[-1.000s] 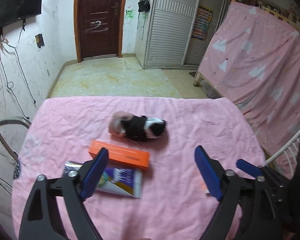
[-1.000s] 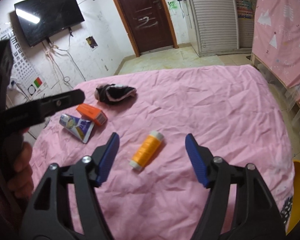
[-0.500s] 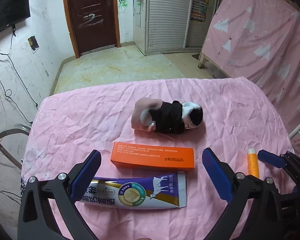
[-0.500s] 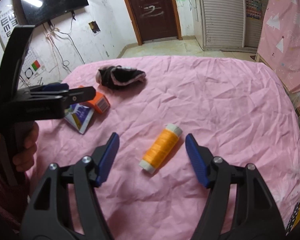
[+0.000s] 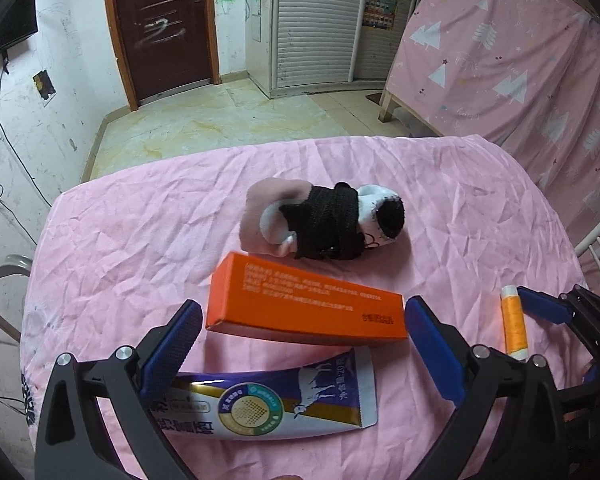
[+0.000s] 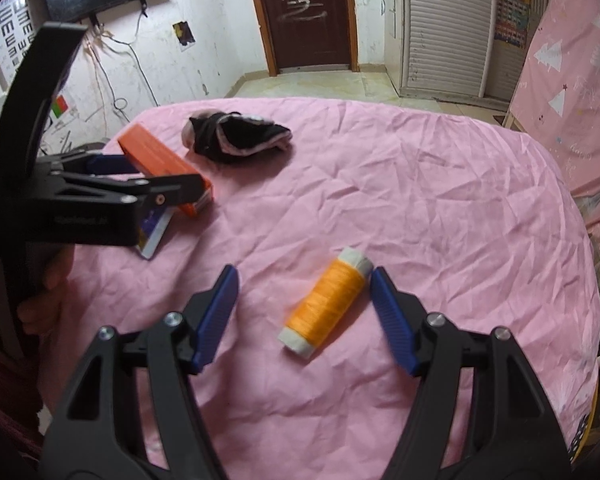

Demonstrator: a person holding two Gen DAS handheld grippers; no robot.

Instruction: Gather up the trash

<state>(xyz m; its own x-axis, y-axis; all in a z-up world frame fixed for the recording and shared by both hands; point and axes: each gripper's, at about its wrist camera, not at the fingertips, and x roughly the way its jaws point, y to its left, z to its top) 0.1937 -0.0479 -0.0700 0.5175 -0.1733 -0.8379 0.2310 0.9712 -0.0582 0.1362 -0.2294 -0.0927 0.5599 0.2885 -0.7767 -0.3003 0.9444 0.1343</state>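
An orange box (image 5: pixel 306 308) lies on the pink tablecloth (image 5: pixel 120 248), with a purple-and-white tube (image 5: pixel 276 400) just in front of it. My left gripper (image 5: pixel 300 336) is open, its jaws either side of the box's near edge. An orange thread spool (image 6: pixel 326 302) lies between the open jaws of my right gripper (image 6: pixel 302 294), close to the right fingertip. The spool also shows in the left wrist view (image 5: pixel 513 326). The box also shows in the right wrist view (image 6: pixel 166 168), with my left gripper (image 6: pixel 112 176) over it.
A bundle of black, white and pink socks (image 5: pixel 324 222) lies behind the box, also in the right wrist view (image 6: pixel 236 134). A metal chair frame (image 5: pixel 0 280) stands at the table's left. A pink-draped bed frame (image 5: pixel 520 60) stands to the right.
Both grippers have moved forward and down: the left onto the orange box and tube, the right around the thread spool. Both jaws stayed open.
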